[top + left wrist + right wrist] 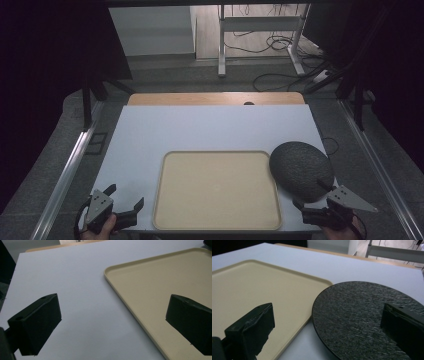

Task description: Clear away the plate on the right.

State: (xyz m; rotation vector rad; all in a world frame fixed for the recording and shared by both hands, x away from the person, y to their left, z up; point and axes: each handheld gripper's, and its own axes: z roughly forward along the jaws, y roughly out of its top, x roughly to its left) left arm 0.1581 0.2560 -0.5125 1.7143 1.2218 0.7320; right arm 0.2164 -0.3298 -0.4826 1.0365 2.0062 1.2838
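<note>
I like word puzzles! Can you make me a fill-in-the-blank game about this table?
1. The tray has a ___ colour.
2. The dark round plate lies to the ___ of the tray.
3. The left gripper has its jaws ___, holding nothing.
4. The tray has ___ on it.

Missing words: beige; right; open; nothing

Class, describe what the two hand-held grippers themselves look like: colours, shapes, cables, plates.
The left hand-held gripper and the right hand-held gripper are black, each with two blocky, wedge-shaped jaws. Each carries a grey three-cornered plate with small dark holes on top. A black cable loops beside each. No markings are legible, and no sleeves are in view.
</note>
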